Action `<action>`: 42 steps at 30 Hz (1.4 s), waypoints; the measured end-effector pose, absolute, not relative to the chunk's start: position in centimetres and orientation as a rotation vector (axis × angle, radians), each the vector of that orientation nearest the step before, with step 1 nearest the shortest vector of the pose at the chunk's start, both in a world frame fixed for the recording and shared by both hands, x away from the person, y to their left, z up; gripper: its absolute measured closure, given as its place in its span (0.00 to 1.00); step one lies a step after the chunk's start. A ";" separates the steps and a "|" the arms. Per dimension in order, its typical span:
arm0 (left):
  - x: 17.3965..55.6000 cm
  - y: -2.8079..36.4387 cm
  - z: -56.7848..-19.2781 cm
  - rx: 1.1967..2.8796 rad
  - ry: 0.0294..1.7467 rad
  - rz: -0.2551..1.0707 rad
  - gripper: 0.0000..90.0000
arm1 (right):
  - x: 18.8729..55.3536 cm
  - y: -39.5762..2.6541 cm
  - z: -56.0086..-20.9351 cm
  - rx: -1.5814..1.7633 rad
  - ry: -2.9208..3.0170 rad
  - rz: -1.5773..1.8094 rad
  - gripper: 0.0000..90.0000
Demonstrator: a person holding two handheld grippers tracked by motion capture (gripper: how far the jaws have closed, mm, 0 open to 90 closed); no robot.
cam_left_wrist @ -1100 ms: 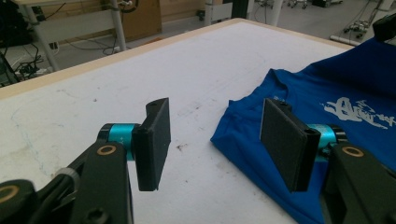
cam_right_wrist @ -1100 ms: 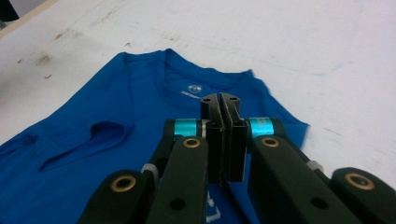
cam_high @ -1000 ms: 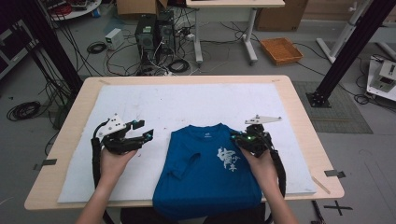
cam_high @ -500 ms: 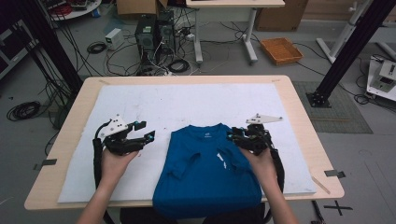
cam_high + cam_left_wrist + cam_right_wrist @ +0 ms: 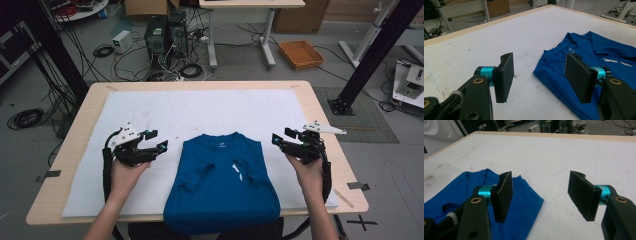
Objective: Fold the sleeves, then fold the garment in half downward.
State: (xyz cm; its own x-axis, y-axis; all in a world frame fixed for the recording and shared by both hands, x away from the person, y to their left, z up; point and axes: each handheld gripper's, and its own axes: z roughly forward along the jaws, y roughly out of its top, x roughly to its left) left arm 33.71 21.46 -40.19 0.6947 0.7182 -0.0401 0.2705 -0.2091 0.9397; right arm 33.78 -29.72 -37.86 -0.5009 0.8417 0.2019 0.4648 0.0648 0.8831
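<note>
wooden desk point(image 5: 320, 107) with pale rim, most of its top covered by a white mat point(image 5: 200, 115) that is scuffed and stained. blue t-shirt point(image 5: 222, 182) lies folded on the mat at the middle of the near edge, collar toward the far edge, sleeves tucked in over the front, a bit of white print showing near its centre, hem hanging just over the near edge. left gripper point(image 5: 156, 141) held in the person's left hand point(image 5: 127, 172) above the mat just beside the shirt's left side, toward the left edge, not touching it; jaws spread wide, nothing between them. in the left gripper view the shirt point(image 5: 604, 57) sits behind the right-side jaw with bare mat in the gap. right gripper point(image 5: 279, 141) held in the right hand point(image 5: 310, 172) near the right edge, a little apart from the shirt's right side; jaws also wide apart and empty. in the right gripper view the shirt point(image 5: 461, 187) lies behind the left-side jaw, mat between the pads. floor beyond the far edge has cables point(image 5: 180, 70) and an orange tray point(image 5: 301, 54).
</note>
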 end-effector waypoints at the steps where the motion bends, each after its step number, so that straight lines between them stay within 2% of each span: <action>1: 33.7 21.4 -40.2 1.784 0.787 0.495 0.45 | 33.8 -29.9 -37.9 1.310 1.980 1.413 0.41; 19: 33.8 20.4 -40.5 1.806 0.791 0.471 0.45 | 34.4 -30.1 -38.4 1.343 1.977 1.412 0.41; 23: 34.4 19.0 -41.0 1.835 0.818 0.430 0.45 | 34.8 -29.8 -39.2 1.354 1.992 1.378 0.46; 32: 36.0 16.6 -42.8 1.897 0.926 0.339 0.57 | 35.9 -28.9 -41.6 1.416 2.028 1.303 0.60; 35: 36.3 15.9 -43.5 1.919 0.976 0.299 0.59 | 36.5 -28.0 -42.4 1.423 2.068 1.271 0.66; 42: 37.1 15.3 -44.7 1.958 1.056 0.272 0.59 | 37.4 -25.8 -43.7 1.422 2.167 1.176 0.68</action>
